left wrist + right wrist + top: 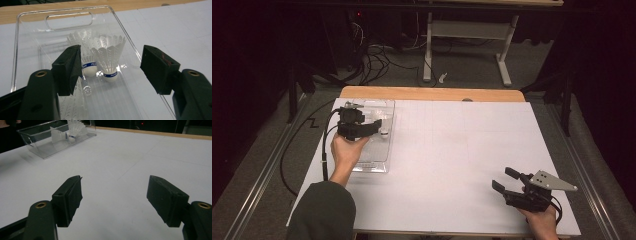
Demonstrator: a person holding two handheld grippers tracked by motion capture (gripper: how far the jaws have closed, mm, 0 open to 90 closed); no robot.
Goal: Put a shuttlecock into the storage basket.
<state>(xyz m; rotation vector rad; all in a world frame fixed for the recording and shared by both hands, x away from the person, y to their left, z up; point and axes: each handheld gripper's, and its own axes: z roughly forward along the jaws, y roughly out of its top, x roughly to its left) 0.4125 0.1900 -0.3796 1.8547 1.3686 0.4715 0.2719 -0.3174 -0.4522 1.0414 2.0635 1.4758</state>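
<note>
A clear plastic tray (374, 161) sits at the table's far left. In the left gripper view, two white shuttlecocks (110, 57) with blue bands stand cork-down inside the tray (68, 21), close together. The feathers of a third (71, 107) lie nearer the camera. My left gripper (374, 125) hovers over the tray, jaws open. The shuttlecocks lie beyond the left gripper (111, 53), untouched by its pads. My right gripper (505, 179) rests near the front right of the table, open and holding nothing. From there the tray (42, 145) and shuttlecocks (76, 128) show far off.
A white sheet (452, 150) covers the table, with a wooden strip (432, 93) along its far edge. Beyond the table are a white desk frame (467, 30) and cables on the floor (377, 62). A black cable (327, 145) trails from the left gripper.
</note>
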